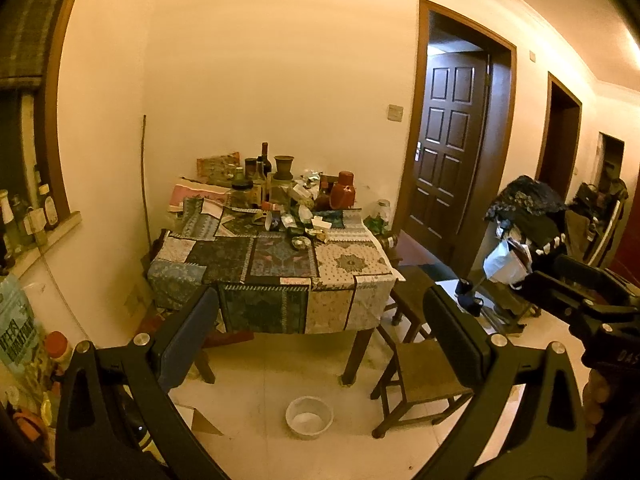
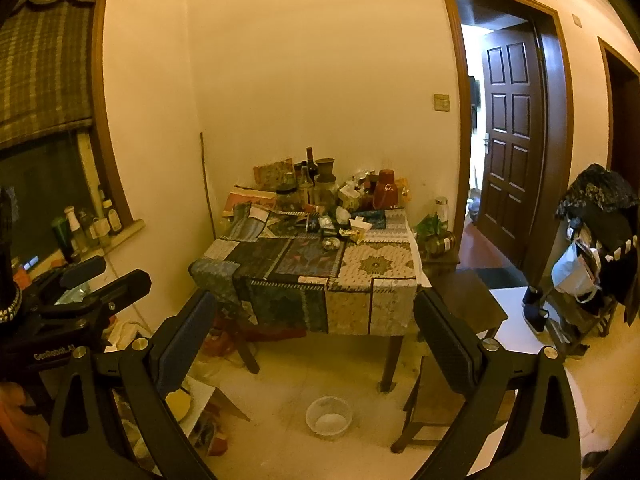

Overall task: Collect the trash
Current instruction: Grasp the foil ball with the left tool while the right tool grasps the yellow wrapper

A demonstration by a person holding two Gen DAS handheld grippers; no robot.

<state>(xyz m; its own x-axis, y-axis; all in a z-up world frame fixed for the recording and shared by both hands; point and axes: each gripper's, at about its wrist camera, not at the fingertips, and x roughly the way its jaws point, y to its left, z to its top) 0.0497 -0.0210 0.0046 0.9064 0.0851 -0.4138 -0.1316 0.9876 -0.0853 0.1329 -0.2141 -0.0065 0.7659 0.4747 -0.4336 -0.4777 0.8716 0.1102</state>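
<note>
A table [image 1: 340, 272] [image 2: 376, 268] with a patchwork cloth stands against the far wall. Crumpled wrappers and scraps of trash [image 1: 306, 236] [image 2: 340, 234] lie near its middle, in front of bottles and jars. A small white bin [image 1: 309, 417] [image 2: 329, 416] sits on the floor in front of the table. My left gripper [image 1: 320, 332] is open and empty, well short of the table. My right gripper [image 2: 314, 336] is open and empty too, also far from the table. Each gripper shows at the edge of the other's view.
A red thermos [image 1: 343, 195] [image 2: 385, 190] and a clay vase [image 1: 283, 167] stand at the table's back. A wooden stool [image 1: 424, 380] [image 2: 436, 400] stands right of the bin. A laden rack [image 1: 524, 240] [image 2: 592, 256] is at right, an open door [image 1: 448, 152] behind. Clutter lies on the floor at left.
</note>
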